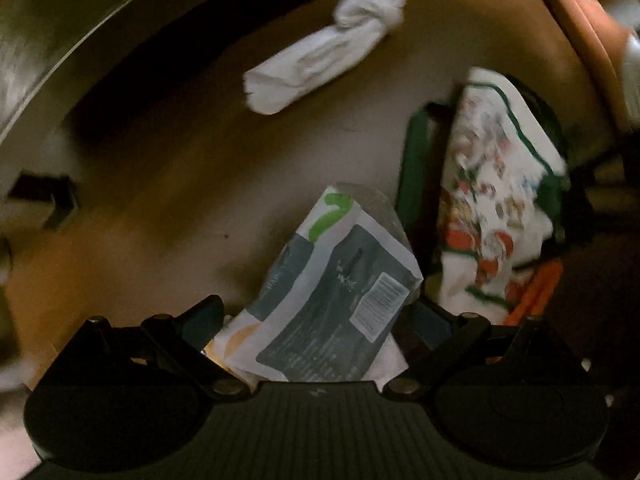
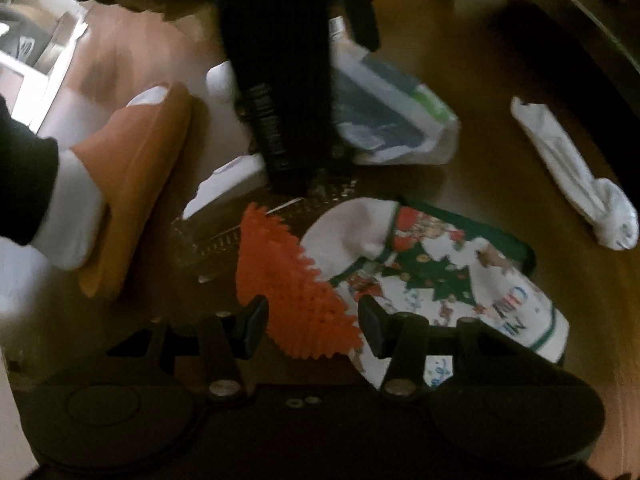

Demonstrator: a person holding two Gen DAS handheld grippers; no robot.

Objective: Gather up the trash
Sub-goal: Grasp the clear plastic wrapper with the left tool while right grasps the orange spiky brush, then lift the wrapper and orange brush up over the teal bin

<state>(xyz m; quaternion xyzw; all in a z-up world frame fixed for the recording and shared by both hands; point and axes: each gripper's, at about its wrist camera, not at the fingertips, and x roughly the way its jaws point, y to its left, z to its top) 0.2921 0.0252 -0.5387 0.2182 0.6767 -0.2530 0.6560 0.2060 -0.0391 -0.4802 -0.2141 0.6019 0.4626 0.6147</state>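
Note:
On the brown floor lies a white, grey and green plastic package (image 1: pixel 340 280) (image 2: pixel 384 120), squarely between the fingers of my left gripper (image 1: pixel 316 308), whose jaws stand wide apart at its two edges. In the right wrist view the left gripper (image 2: pixel 280 100) shows as a dark shape reaching down beside the package. My right gripper (image 2: pixel 312 324) hovers open over an orange spiky piece (image 2: pixel 288 280) (image 1: pixel 536 292), nothing pinched. A Christmas-print cloth (image 2: pixel 432 280) (image 1: pixel 488 184) lies next to the orange piece, over something green (image 1: pixel 416 160).
A rolled white sock (image 1: pixel 324 48) (image 2: pixel 576 176) lies apart on the floor. A person's foot in an orange slipper (image 2: pixel 136 168) (image 1: pixel 580 28) stands close by. A clear plastic tray (image 2: pixel 216 236) and white paper (image 2: pixel 228 188) lie near the slipper. Dark furniture (image 2: pixel 580 20) borders the area.

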